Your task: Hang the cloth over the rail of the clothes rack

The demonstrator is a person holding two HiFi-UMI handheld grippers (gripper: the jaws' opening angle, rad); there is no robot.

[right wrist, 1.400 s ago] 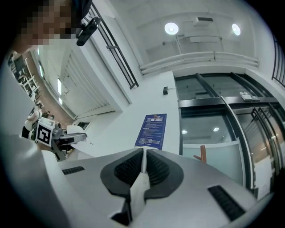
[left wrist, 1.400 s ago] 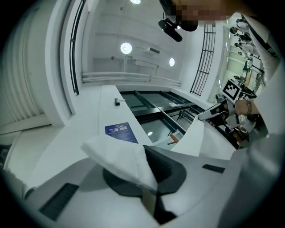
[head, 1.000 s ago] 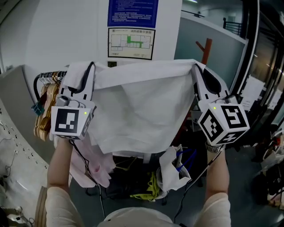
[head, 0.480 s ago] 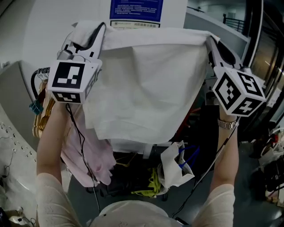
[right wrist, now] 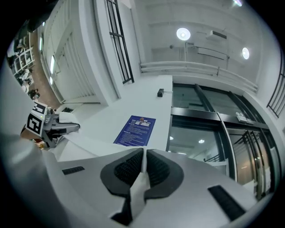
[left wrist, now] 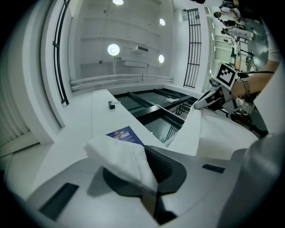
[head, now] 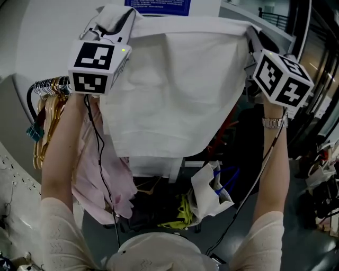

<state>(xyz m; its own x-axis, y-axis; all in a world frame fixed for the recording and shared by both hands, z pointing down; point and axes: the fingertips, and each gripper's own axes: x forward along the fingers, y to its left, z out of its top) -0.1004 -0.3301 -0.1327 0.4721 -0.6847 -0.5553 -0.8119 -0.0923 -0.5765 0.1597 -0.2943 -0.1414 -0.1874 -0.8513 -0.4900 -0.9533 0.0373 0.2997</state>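
- showing a bunch of hangers (head: pixel 45 114) at the far left of the head view, crowded together on a dark bar.
- hanging a pink garment (head: pixel 103 174) just right of them, at lower left, partly behind the left forearm.
- raising the left gripper (head: pixel 114 17) into the upper left of the frame, with its marker cube facing the camera.
- clenching its jaws on a bunched corner of the cloth (left wrist: pixel 120 156), low in the centre of the left gripper view, with fabric bulging out to the left of the pads.
- spreading the cloth (head: pixel 175 90) across the upper middle of the head view, top edge stretched between both grippers, the rest draping down to mid-frame.
- catching a strip of a blue notice (head: pixel 159 4) at the top edge, above the cloth.
- showing a white bag (head: pixel 209 193) and something yellow (head: pixel 183 214) at lower centre, below the cloth's hem.
- lifting the right gripper (head: pixel 253 38) into the upper right, with its cube tilted.
- pinching a thin fold of the cloth between its closed pads, low in the centre of the right gripper view.
- wearing a wristwatch (head: pixel 274 123) on the right wrist, at right of centre.
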